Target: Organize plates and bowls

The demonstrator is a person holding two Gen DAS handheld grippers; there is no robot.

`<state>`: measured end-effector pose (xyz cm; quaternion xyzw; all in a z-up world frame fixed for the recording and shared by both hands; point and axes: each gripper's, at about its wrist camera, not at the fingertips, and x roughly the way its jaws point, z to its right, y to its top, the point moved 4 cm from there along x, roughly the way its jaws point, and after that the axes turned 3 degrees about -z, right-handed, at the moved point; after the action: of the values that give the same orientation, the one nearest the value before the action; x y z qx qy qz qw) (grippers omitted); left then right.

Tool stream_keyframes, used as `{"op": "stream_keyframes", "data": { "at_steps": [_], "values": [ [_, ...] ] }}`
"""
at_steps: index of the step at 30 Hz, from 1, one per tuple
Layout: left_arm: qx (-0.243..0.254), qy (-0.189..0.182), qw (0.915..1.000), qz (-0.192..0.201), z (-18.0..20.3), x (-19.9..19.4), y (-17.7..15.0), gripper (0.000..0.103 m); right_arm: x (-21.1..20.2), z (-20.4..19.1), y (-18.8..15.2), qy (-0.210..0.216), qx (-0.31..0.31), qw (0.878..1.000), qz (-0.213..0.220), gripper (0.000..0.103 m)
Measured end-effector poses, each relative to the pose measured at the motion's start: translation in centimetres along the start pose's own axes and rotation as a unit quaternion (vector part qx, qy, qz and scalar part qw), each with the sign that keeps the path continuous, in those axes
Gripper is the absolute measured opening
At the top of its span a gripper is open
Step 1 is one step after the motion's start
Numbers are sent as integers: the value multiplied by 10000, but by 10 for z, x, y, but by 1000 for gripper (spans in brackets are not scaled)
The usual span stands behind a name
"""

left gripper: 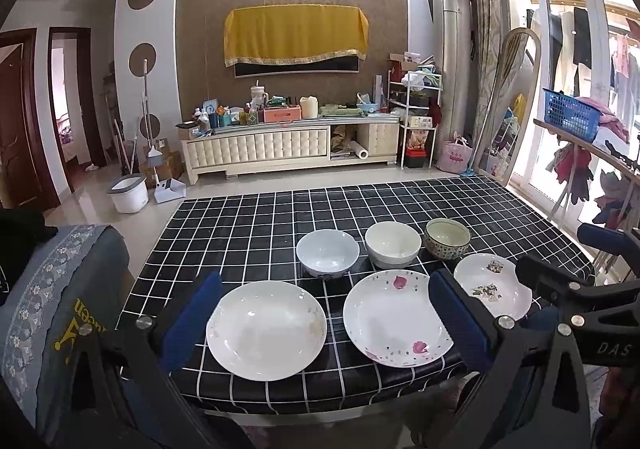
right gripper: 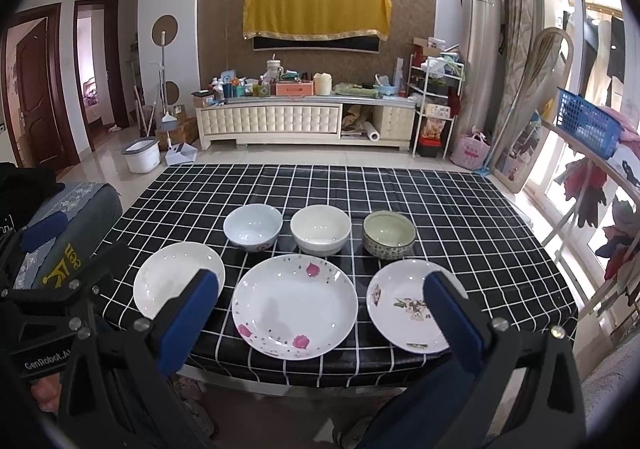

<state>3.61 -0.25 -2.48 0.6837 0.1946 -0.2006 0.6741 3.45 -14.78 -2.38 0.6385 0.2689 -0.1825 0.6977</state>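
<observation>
Six dishes sit in two rows on the black grid-checked tablecloth [left gripper: 248, 233] in the left wrist view: a plain white plate [left gripper: 266, 335], a pink-flowered plate [left gripper: 394, 319] and a smaller herb-printed plate [left gripper: 490, 287] in front, with a pale blue bowl [left gripper: 327, 253], a cream bowl [left gripper: 393, 244] and a dark patterned bowl [left gripper: 447, 238] behind them. The left gripper [left gripper: 326, 325] is spread wide and holds nothing, its blue pads framing the plain plate and part of the flowered one. Off to the right, the right gripper [left gripper: 568, 273] reaches in, overlapping the herb plate's edge. A grey embroidered chair cover [left gripper: 60, 289] stands just left of the table.

From the right wrist view, the same rows appear: plain plate [right gripper: 178, 279], flowered plate [right gripper: 295, 305], herb plate [right gripper: 408, 311], blue bowl [right gripper: 253, 227], cream bowl [right gripper: 321, 229], patterned bowl [right gripper: 389, 235]. The right gripper [right gripper: 320, 319] gapes wide and empty, its fingers overlapping the two outer plates. The left gripper [right gripper: 44, 249] shows at the left edge. Beyond the tablecloth [right gripper: 460, 217] stand a cluttered TV cabinet [right gripper: 304, 121] and a white bucket [right gripper: 141, 155].
</observation>
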Motion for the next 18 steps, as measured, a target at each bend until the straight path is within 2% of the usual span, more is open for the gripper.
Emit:
{"op": "stream_keyframes", "data": {
  "at_steps": [18],
  "values": [
    [-62,-62,10000,-39,-1,-2,-1,102,-2,3,-2,21,99,9999,-62,103]
  ]
}}
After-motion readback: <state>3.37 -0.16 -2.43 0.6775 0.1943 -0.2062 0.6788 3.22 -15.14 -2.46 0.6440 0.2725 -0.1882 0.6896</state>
